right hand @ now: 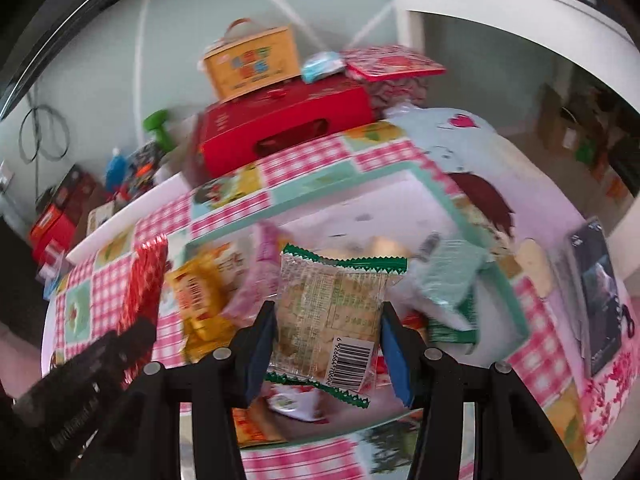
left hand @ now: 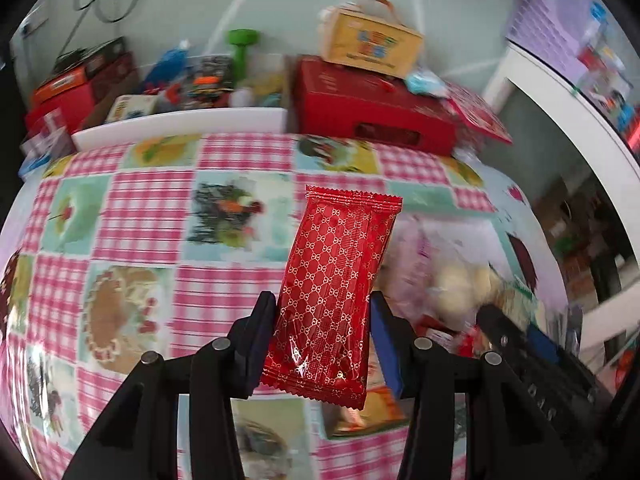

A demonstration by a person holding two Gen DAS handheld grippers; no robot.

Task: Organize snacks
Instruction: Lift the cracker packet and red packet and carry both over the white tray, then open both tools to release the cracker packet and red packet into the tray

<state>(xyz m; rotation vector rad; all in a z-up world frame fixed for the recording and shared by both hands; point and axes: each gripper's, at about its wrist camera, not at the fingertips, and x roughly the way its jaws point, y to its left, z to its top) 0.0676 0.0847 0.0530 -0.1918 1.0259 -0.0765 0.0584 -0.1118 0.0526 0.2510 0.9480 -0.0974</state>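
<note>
While the left claw [left hand: 324,344] pinched a glossy red patterned foil snack packet [left hand: 336,288] above the checked surface [left hand: 140,216], the right claw [right hand: 328,344] gripped a clear green-edged cracker packet [right hand: 332,312] over the snack pile

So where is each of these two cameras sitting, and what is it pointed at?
Left wrist: rides on the left gripper, looking forward past its fingers at the red packet it clamps, over the checked tablecloth.
Right wrist: rides on the right gripper, looking at its green-edged packet above a snack pile.
Shared: the red box with the yellow carton on top.
</note>
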